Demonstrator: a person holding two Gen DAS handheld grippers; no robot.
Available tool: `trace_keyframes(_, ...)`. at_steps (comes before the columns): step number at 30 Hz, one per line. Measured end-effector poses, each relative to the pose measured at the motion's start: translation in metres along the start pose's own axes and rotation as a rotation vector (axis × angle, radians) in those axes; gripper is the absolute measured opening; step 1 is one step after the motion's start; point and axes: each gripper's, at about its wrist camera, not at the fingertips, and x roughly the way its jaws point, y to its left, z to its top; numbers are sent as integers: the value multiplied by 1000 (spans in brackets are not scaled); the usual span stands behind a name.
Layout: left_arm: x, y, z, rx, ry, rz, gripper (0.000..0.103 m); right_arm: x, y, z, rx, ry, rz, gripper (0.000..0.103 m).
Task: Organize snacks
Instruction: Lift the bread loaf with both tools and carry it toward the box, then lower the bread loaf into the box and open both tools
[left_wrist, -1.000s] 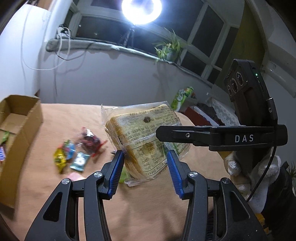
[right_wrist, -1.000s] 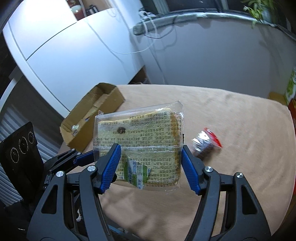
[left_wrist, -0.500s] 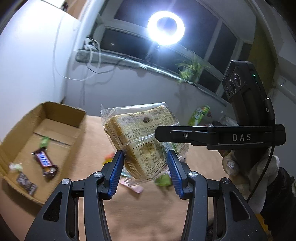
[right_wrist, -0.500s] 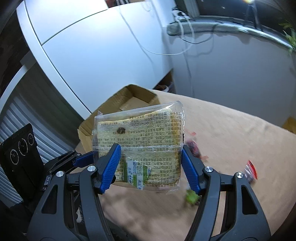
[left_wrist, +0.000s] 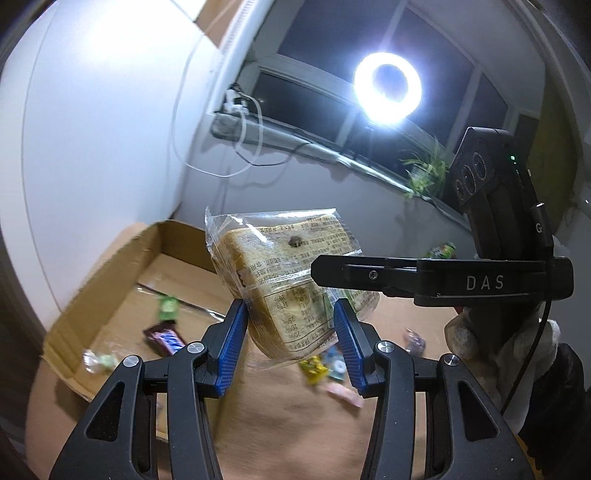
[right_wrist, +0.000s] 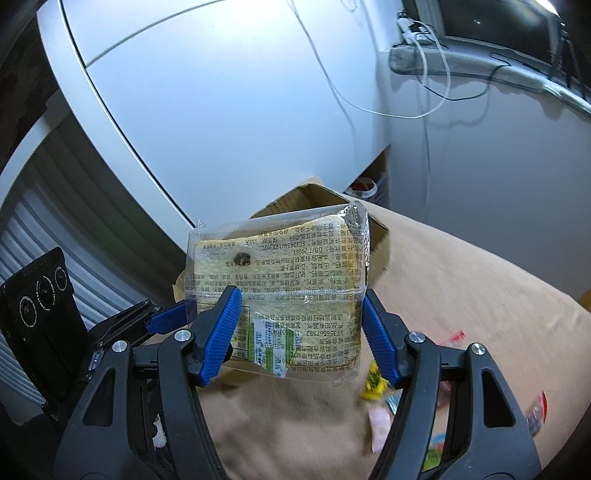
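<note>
A clear-wrapped bread pack (left_wrist: 291, 280) is held up in the air between both grippers. My left gripper (left_wrist: 291, 332) is shut on its lower end. My right gripper (right_wrist: 301, 325) is shut on the same pack (right_wrist: 280, 284) from the other side; its finger shows as a black bar (left_wrist: 369, 275) across the left wrist view. An open cardboard box (left_wrist: 122, 280) lies below and to the left, holding a chocolate bar (left_wrist: 164, 338) and small candies. In the right wrist view the box (right_wrist: 314, 199) is mostly hidden behind the pack.
Loose wrapped candies (left_wrist: 325, 365) lie on the tan tablecloth (left_wrist: 288, 435) under the pack; they also show in the right wrist view (right_wrist: 376, 380). A green bag (left_wrist: 441, 251) stands at the far right. A white wall and windowsill with cables are behind.
Both grippers have carried the bread pack leftward, from above the loose candies toward the cardboard box, which now fills more of the left wrist view. Grip unchanged.
</note>
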Motion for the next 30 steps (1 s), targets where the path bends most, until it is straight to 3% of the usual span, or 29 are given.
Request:
trace_keyframes(14, 18, 58, 9, -90, 17, 64, 47, 61, 12, 26, -25, 57, 33, 68)
trace_keyframes(24, 27, 72, 7, -125, 54, 87, 47, 84, 8, 31, -18, 83, 40, 68)
trace_keyframes(30, 35, 74, 7, -117, 85, 133, 47, 91, 5, 32, -25, 90, -7, 70)
